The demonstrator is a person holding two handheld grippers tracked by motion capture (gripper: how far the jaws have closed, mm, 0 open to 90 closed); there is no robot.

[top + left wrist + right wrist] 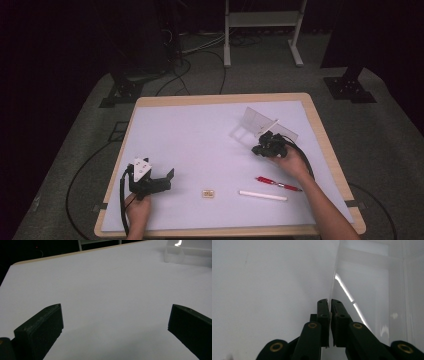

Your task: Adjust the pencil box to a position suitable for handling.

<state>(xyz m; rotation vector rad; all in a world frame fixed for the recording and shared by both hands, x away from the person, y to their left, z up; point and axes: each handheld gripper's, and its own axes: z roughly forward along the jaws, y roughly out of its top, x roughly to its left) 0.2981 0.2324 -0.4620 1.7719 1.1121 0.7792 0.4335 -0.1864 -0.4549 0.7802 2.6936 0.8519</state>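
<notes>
Right claw clamped on the wall of a clear plastic box at the far right of the surface.

The clear plastic box (262, 122) lies directly ahead of the right claw (329, 302), whose jaws are pressed nearly together with the box's thin transparent wall pinched between them. The left claw (115, 317) rests near the surface's front left, well apart from the box, jaws spread wide and holding nothing. A red pen (278, 184) and a white stick (262, 195) lie near the front edge.
</notes>
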